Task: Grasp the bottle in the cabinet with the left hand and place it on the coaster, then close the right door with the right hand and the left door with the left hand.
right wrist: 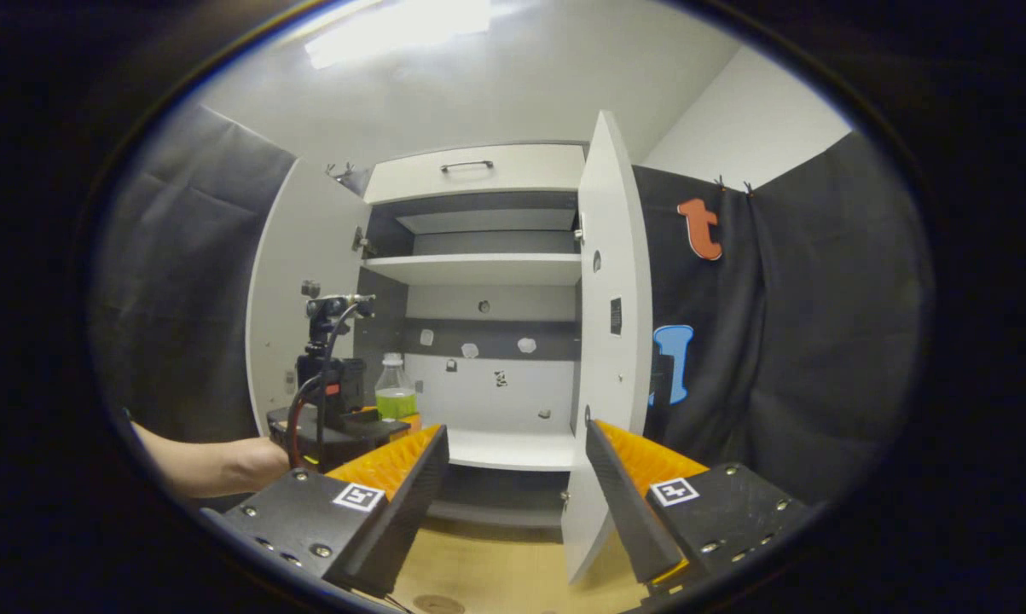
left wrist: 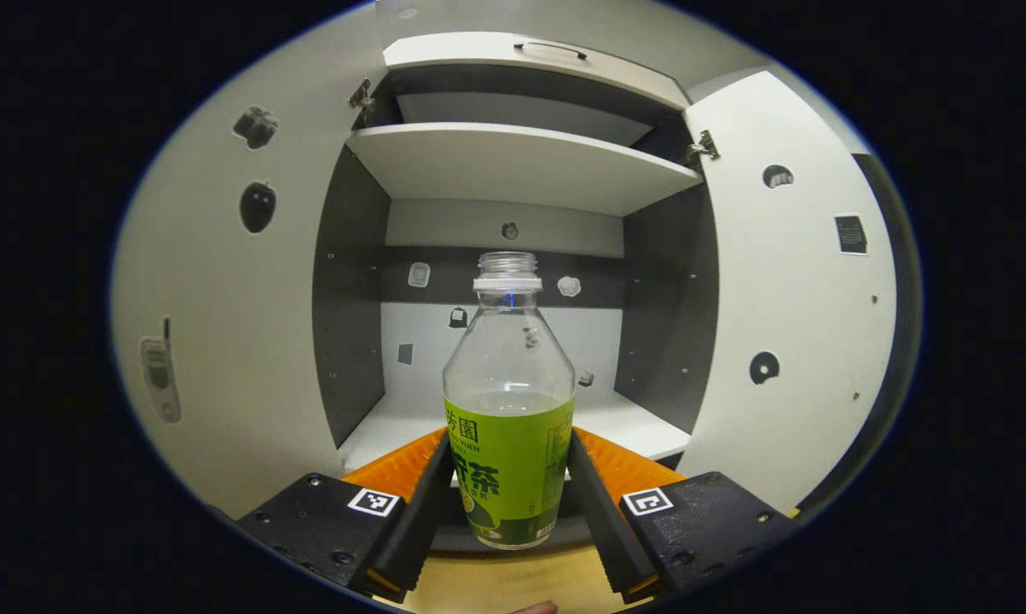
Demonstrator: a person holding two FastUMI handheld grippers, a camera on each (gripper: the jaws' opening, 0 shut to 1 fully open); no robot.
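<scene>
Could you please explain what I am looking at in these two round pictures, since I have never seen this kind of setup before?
There is no robot here: a person holds a two-finger gripper in each hand, and a fisheye camera rides on each one, looking forward along its fingers.

In the left gripper view, the left gripper is closed on a clear plastic bottle with a green label and no cap, in front of the white cabinet with grey inner walls. The bottle is held upright above a light wooden surface.

In the right gripper view, the right gripper is open and holds nothing. Farther off you see the same bottle in the other gripper, with the person's forearm behind it. Both the cabinet's white left door and white right door stand open.
</scene>
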